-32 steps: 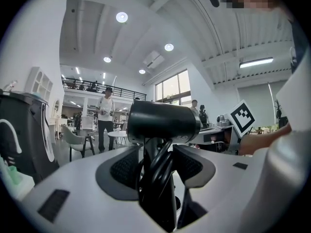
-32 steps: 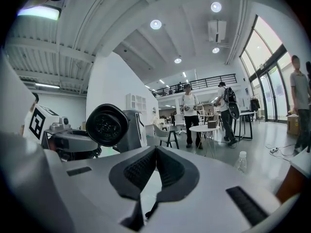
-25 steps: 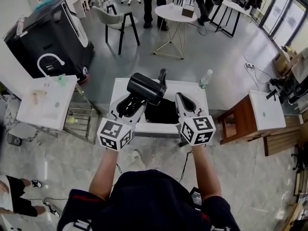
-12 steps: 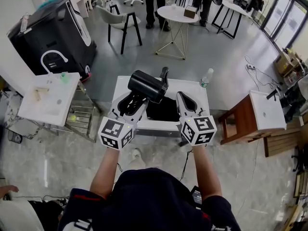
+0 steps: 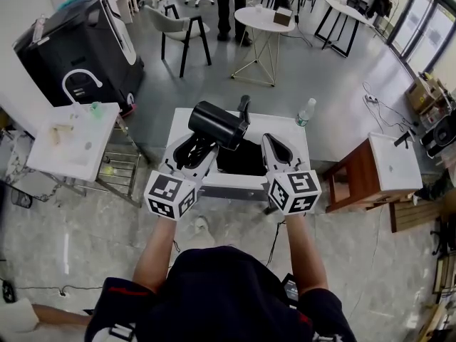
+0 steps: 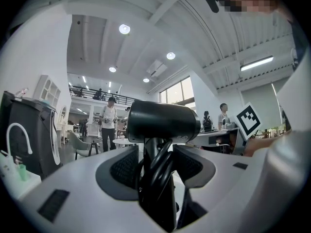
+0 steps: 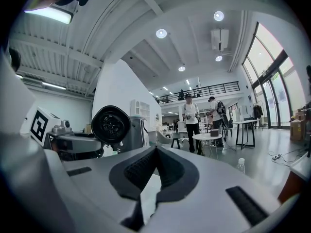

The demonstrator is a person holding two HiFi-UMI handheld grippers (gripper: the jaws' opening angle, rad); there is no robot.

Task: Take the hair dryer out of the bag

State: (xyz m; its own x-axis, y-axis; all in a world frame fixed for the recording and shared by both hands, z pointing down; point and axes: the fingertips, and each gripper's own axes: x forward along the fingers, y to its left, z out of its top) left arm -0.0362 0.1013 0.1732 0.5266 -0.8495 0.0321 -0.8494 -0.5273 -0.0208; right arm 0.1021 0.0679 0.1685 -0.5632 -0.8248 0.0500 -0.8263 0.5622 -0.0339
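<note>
The black hair dryer (image 5: 219, 124) is up in the air over the white table (image 5: 185, 125), its barrel level and its cord looped along the handle. My left gripper (image 5: 200, 144) is shut on the handle and cord; in the left gripper view the dryer (image 6: 163, 122) stands upright between the pads. The black bag (image 5: 242, 160) lies on the table under and behind the dryer. My right gripper (image 5: 271, 144) is shut and holds nothing, just right of the bag. From the right gripper view the dryer's round end (image 7: 111, 125) shows at the left.
A clear water bottle (image 5: 304, 114) stands at the table's far right corner. A wooden side table (image 5: 388, 166) is to the right, a white stand with a wire shelf (image 5: 71, 141) to the left. A round table (image 5: 265, 20), chairs and standing people are further back.
Both grippers and the hair dryer have drifted slightly away from me over the table. The grips are unchanged.
</note>
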